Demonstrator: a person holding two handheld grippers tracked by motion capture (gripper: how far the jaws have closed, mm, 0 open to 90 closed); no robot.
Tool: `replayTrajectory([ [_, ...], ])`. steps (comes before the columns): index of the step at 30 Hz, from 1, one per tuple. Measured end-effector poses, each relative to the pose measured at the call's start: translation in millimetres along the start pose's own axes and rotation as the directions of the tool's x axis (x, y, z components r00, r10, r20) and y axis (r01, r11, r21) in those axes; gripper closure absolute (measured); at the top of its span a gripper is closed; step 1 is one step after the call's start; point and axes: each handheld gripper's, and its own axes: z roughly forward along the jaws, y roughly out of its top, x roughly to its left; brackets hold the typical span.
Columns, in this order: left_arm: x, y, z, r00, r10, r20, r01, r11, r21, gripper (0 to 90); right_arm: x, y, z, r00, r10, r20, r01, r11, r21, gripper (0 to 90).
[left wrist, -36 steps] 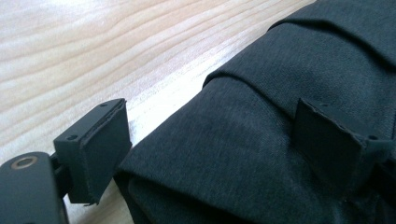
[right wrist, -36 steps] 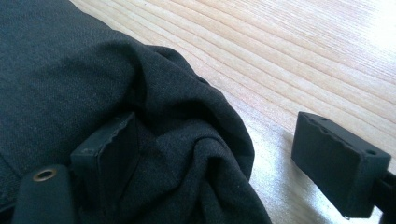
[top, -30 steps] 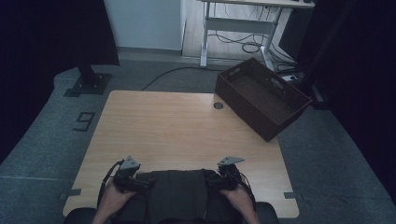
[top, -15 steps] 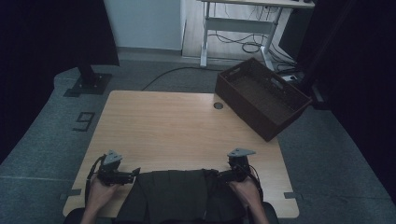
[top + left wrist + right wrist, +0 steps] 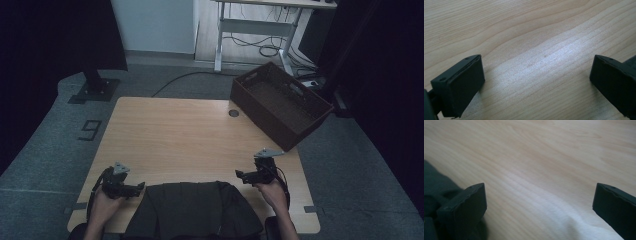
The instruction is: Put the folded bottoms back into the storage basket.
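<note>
A dark cloth [image 5: 192, 210] lies flat at the table's near edge, between my two hands. My left gripper [image 5: 139, 188] rests low at the cloth's left side, pointing toward it. Its jaws have just been opening and stand wide, with bare wood between them in the left gripper view [image 5: 536, 80]; the cloth's edge [image 5: 632, 61] shows past the right jaw. My right gripper [image 5: 241, 175] sits off the cloth's right corner. It too has just been opening and is open over bare wood [image 5: 539, 202], with the cloth [image 5: 436, 187] behind its left jaw.
The light wooden table [image 5: 190, 135] has a round cable hole [image 5: 233, 113] near its far edge. A brown woven basket [image 5: 280, 102] stands tilted at the far right corner, partly over the edge. A desk frame and cables stand on the floor beyond.
Both hands have moved outward from the cloth's upper corners, the left one leftward, the right one rightward and a little up. Their jaws now stand off the cloth.
</note>
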Motion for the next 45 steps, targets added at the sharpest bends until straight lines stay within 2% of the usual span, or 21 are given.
replayTrajectory([
  [13,-1.5,0.4,1.1,0.9999,-0.008,-0.010,0.008,1.0000,-0.006,0.0,-25.8,26.4,-4.6,0.9984,-0.016,0.054,0.015,1.000,0.010,0.0],
  [20,-2.2,0.6,1.3,0.9999,-0.011,-0.012,0.011,0.9999,-0.006,0.0,-40.9,38.4,-10.6,0.9949,0.006,0.101,-0.007,1.000,0.011,0.5],
  [31,-2.7,0.7,1.6,0.9998,-0.013,-0.014,0.013,0.9999,-0.007,0.0,-68.2,52.4,-20.8,0.9859,0.033,0.164,-0.034,0.999,0.003,1.0],
  [45,-2.8,0.8,1.6,0.9998,-0.014,-0.015,0.014,0.9999,-0.007,0.0,-92.3,71.9,-35.3,0.9693,0.049,0.241,-0.043,0.999,-0.030,1.0],
])
